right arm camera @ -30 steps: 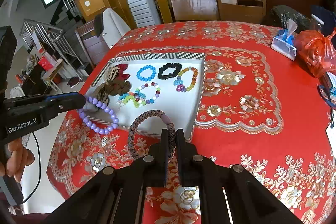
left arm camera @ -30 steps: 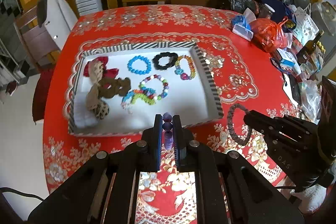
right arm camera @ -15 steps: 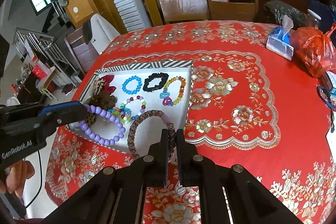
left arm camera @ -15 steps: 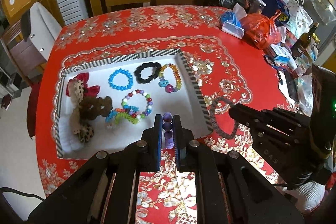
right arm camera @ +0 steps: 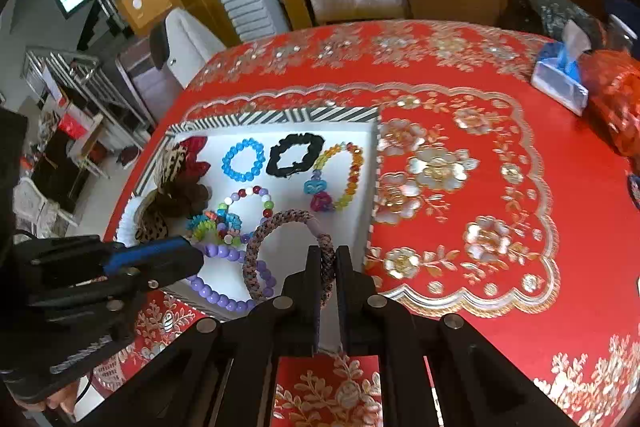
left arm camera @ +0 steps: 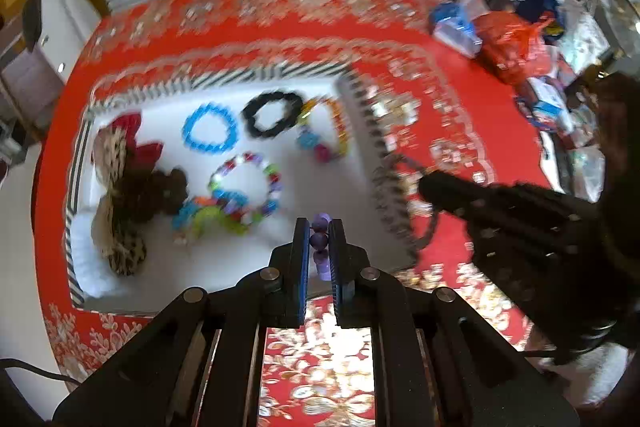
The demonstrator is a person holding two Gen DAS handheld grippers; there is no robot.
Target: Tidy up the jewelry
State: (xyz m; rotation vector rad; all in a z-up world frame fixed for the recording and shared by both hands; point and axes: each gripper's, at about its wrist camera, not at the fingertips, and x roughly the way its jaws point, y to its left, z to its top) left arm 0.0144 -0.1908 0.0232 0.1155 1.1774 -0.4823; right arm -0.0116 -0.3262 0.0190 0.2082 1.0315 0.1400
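Observation:
My left gripper (left arm camera: 319,227) is shut on a purple bead bracelet (left arm camera: 320,241), which hangs over the near part of the white tray (left arm camera: 256,77). In the right wrist view the same bracelet (right arm camera: 224,297) dangles from the left gripper (right arm camera: 192,259) above the tray's striped rim (right arm camera: 280,115). My right gripper (right arm camera: 327,255) is shut on a braided brown-and-pink bracelet (right arm camera: 256,251), held over the tray's near right corner. From the left wrist view the right gripper (left arm camera: 428,187) and its braided loop (left arm camera: 384,195) sit at the tray's right rim.
In the tray lie a blue bead bracelet (right arm camera: 243,159), a black scrunchie (right arm camera: 295,155), an amber bead bracelet (right arm camera: 348,179), a mixed bead bracelet (right arm camera: 248,203) and brown hair ties (right arm camera: 180,191). A tissue pack (right arm camera: 560,79) and a red bag (right arm camera: 616,99) sit far right.
Both grippers have moved forward and down over the tray's near side, each still carrying its bracelet. The two bracelets now hang close together and overlap in the right wrist view.

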